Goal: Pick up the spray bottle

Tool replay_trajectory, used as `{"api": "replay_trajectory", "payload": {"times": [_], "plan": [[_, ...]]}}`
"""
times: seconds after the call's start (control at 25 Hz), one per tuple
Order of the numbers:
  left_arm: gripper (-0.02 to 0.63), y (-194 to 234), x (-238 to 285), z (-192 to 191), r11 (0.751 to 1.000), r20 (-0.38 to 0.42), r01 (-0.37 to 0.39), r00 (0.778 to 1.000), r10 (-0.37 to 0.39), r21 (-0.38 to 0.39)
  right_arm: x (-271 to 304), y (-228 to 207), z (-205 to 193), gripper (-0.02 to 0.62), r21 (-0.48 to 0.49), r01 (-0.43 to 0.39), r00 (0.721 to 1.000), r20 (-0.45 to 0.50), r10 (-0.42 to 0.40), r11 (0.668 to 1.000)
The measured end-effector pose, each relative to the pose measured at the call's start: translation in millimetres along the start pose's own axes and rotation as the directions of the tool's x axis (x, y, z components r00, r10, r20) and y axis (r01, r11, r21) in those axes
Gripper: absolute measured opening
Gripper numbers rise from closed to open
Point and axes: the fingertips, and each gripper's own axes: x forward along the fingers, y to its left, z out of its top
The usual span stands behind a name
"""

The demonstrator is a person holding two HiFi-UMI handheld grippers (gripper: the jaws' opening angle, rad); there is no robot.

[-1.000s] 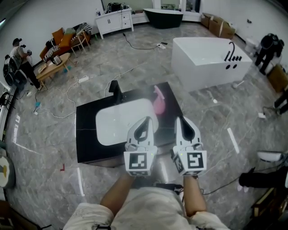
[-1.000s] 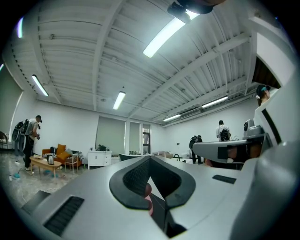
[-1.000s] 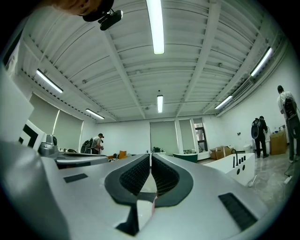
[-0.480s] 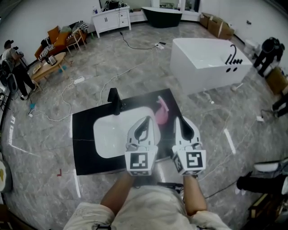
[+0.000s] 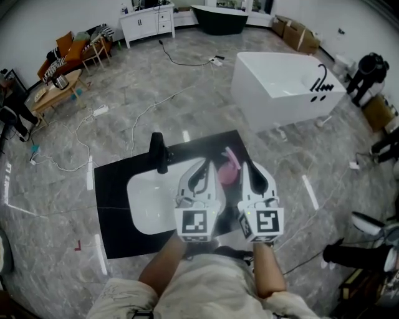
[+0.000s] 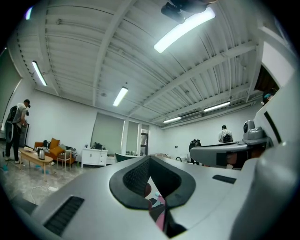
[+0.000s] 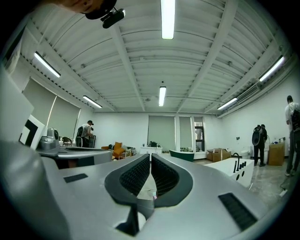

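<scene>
The pink spray bottle point(image 5: 230, 169) stands on the black counter point(image 5: 112, 205), just right of the white sink basin point(image 5: 149, 193). In the head view both grippers are held level above the counter's near side. My left gripper point(image 5: 205, 164) is shut and empty, its tip over the basin's right edge, just left of the bottle. My right gripper point(image 5: 247, 166) is also shut and empty, its tip just right of the bottle. In the left gripper view, the left gripper point(image 6: 149, 159) has its jaws together, and a bit of the pink bottle point(image 6: 161, 213) shows below them. The right gripper point(image 7: 150, 157) shows closed jaws too.
A black faucet point(image 5: 159, 150) stands at the basin's far left. A white bathtub point(image 5: 280, 87) sits beyond the counter to the right. Cables point(image 5: 143, 112) trail over the grey floor. A white cabinet point(image 5: 144, 22), a dark tub point(image 5: 218, 17) and people at the right edge are farther off.
Both grippers have moved forward together toward the counter. Their tips, which were short of the bottle, now flank it. Jaws stayed shut.
</scene>
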Motion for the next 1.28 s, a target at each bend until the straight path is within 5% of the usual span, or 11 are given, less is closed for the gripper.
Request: {"api": "replay_trajectory", "payload": {"times": [0.28, 0.6, 1.28], "plan": [[0.002, 2, 30, -14, 1.000, -0.015, 0.006, 1.000, -0.005, 0.005, 26, -4, -26, 0.003, -0.045, -0.067, 0.994, -0.093, 0.063, 0.997], [0.002, 1, 49, -29, 0.996, -0.015, -0.072, 0.997, 0.072, 0.057, 47, -24, -65, 0.013, -0.026, -0.132, 0.983, -0.129, 0.128, 0.991], [0.002, 3, 51, -24, 0.986, 0.001, -0.146, 0.989, 0.146, 0.084, 75, -14, -146, 0.143, -0.055, -0.280, 0.907, -0.342, 0.245, 0.959]]}}
